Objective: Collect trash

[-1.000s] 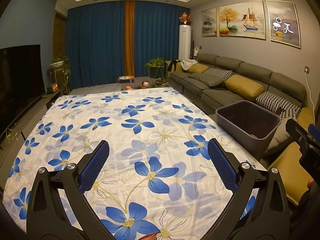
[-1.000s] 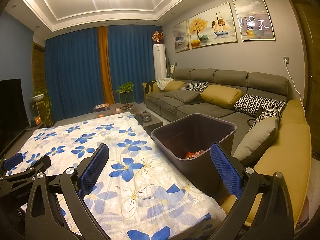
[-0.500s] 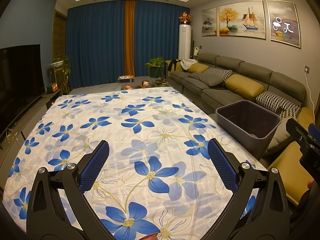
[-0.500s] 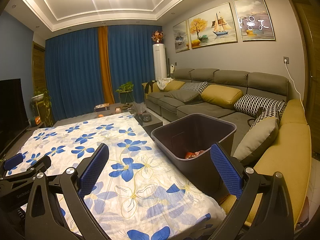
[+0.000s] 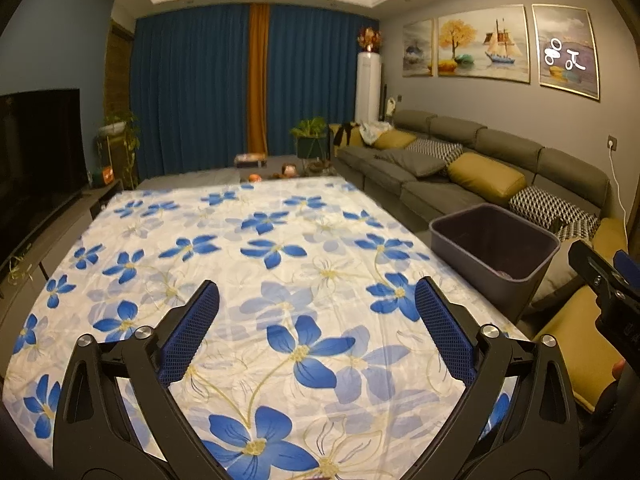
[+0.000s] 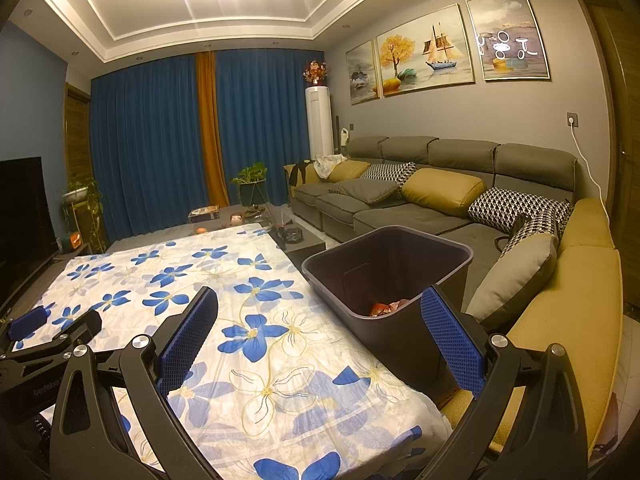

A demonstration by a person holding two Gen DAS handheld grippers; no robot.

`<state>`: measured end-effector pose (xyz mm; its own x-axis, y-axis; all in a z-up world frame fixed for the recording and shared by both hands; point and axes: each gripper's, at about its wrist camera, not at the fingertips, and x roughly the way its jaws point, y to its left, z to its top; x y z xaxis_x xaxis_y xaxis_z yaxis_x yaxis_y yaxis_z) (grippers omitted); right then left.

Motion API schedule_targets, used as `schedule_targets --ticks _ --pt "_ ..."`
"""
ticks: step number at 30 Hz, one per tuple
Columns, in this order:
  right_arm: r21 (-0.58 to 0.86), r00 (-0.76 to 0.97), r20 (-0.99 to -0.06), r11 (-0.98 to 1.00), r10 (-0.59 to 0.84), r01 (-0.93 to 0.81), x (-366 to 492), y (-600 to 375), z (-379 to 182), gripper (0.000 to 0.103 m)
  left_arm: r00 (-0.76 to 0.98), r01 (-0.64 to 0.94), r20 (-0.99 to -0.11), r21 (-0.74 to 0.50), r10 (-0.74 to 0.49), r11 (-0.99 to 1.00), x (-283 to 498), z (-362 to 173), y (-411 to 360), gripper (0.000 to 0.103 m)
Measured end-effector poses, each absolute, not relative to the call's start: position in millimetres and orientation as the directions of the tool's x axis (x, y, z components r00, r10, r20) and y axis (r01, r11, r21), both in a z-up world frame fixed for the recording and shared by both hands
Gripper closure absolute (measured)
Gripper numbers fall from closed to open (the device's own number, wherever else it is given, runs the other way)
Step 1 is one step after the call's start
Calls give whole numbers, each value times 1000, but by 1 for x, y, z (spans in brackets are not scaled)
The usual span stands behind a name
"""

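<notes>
**Trash in the bin, table bare**

Trash (image 6: pixel 390 307): red-orange scraps low in the bin (image 6: pixel 404 320), beside the table's right edge. Nothing left on the floral cloth (image 5: pixel 280 248), so far as either view shows. Left gripper (image 5: pixel 316 332) empty, jaws wide but closing slightly from fully spread a second back. Right gripper (image 6: pixel 320 336) spread wide, empty, unchanged. Probably the wind-down: collecting looks finished.

Left hand-held gripper (image 5: pixel 316 320), black frame, blue mesh-textured pads (image 5: pixel 188 336), silver screws, right hand-held gripper (image 6: pixel 320 332) alike
</notes>
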<state>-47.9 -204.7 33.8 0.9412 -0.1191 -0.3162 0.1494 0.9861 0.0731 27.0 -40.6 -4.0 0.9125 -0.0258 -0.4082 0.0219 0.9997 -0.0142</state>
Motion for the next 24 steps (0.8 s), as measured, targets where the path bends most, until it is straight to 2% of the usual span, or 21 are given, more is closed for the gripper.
schedule_targets --ticks 4,7,12,13,15,18,21,24 --pt "74 941 -316 986 -119 149 -48 -205 34 5 911 15 -412 -8 -17 1000 29 -3 -40 15" --pt "74 941 -316 986 -118 149 -47 -206 35 5 900 14 -435 -15 -19 1000 33 -3 -39 6" --pt "75 941 -318 986 -118 149 -47 -206 34 5 899 30 -436 -3 -29 1000 33 -4 -42 6" --pt "74 941 -317 986 -119 149 -48 -206 34 5 905 34 -424 -1 -31 999 31 -3 -42 7" --pt "74 941 -318 986 -119 150 -47 -206 35 5 914 37 -405 8 -31 999 28 -2 -43 16" --pt "78 940 -320 986 -117 150 -47 -206 35 5 911 30 -411 7 -25 1000 30 -2 -42 16" --pt "75 941 -317 986 -120 151 -49 -206 36 5 901 15 -434 9 -10 1000 34 -2 -41 7" --pt "75 941 -317 986 -120 151 -49 -206 36 5 901 17 -434 9 -12 1000 33 -2 -42 6"
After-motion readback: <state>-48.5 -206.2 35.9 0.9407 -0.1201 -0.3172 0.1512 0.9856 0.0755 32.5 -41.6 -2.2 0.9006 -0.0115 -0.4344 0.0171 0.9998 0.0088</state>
